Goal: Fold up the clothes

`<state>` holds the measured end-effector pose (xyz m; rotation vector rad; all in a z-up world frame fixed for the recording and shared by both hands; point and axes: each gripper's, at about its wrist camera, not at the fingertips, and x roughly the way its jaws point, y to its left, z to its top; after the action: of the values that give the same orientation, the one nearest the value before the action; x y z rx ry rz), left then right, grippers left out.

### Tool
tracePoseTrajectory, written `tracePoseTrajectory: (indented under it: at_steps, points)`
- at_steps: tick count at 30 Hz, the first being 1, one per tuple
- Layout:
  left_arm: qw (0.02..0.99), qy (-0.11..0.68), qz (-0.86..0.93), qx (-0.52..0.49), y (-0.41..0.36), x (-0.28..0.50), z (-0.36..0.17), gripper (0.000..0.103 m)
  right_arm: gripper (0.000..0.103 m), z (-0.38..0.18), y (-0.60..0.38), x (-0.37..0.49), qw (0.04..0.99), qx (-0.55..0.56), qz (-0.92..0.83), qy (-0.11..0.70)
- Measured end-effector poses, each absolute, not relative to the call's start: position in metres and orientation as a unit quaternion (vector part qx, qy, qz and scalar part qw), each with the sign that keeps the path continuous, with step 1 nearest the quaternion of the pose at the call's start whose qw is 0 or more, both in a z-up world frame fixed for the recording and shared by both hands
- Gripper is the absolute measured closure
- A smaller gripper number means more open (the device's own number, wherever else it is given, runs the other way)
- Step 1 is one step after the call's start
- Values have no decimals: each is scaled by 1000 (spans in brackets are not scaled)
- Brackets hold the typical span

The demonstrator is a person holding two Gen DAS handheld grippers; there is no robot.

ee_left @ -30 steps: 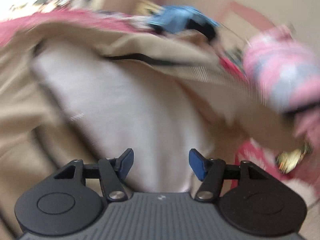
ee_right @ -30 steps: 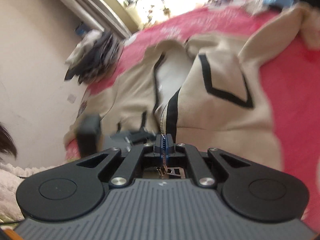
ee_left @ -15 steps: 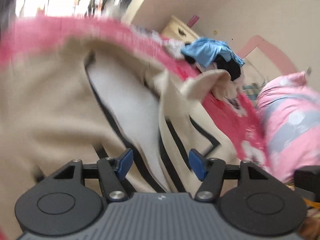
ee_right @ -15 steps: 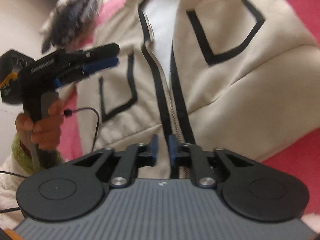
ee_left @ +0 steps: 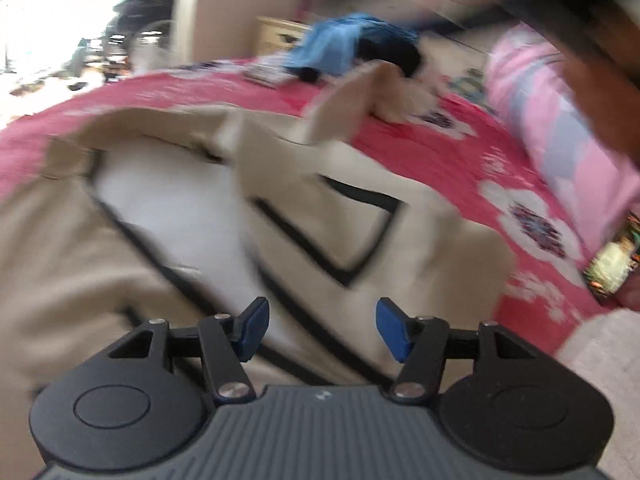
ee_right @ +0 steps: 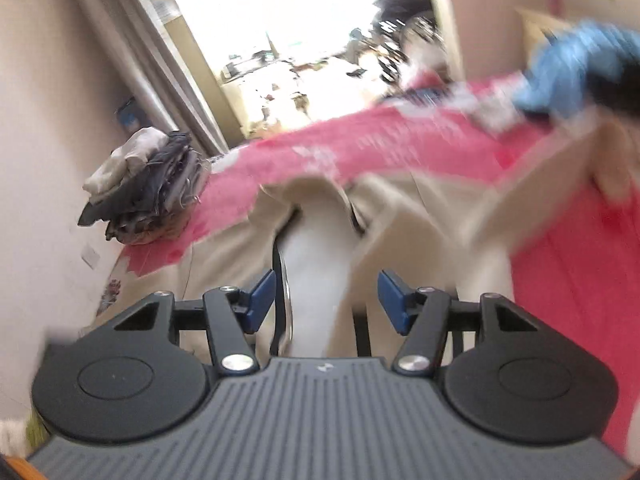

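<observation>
A beige zip jacket with black trim and a white lining lies spread, front up, on a red bedspread. One sleeve trails toward the far side. My left gripper hovers open over the jacket's lower front, with nothing between its blue pads. In the right wrist view the same jacket lies below, its zip edge running up from the gripper. My right gripper has its jaws opening, clear of the cloth, with nothing held. Both views are blurred by motion.
A stack of folded dark and grey clothes sits at the bed's left corner by the wall. A blue and black heap of clothes lies at the far edge. A pink and grey quilt borders the right side.
My right gripper, shut on the jacket's zip hem a second ago, has let go and opened, and has lifted away. The left gripper stayed open and drew back from the jacket.
</observation>
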<state>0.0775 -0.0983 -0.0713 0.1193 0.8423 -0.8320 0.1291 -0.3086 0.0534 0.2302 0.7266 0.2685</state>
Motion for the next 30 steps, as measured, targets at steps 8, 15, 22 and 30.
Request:
tracePoseTrajectory:
  at_steps: [8, 15, 22, 30]
  points:
    - [791, 431, -433, 34, -125, 80, -115, 44, 51, -15, -213, 278, 892, -98, 124, 423]
    - [785, 422, -453, 16, -124, 83, -123, 42, 85, -82, -194, 346, 860, -158, 78, 480]
    - [785, 405, -469, 15, -122, 79, -125, 42, 97, -43, -195, 359, 865, -80, 153, 471]
    - [786, 395, -476, 6, -120, 84, -126, 42, 97, -13, -237, 434, 847, 219, 184, 448]
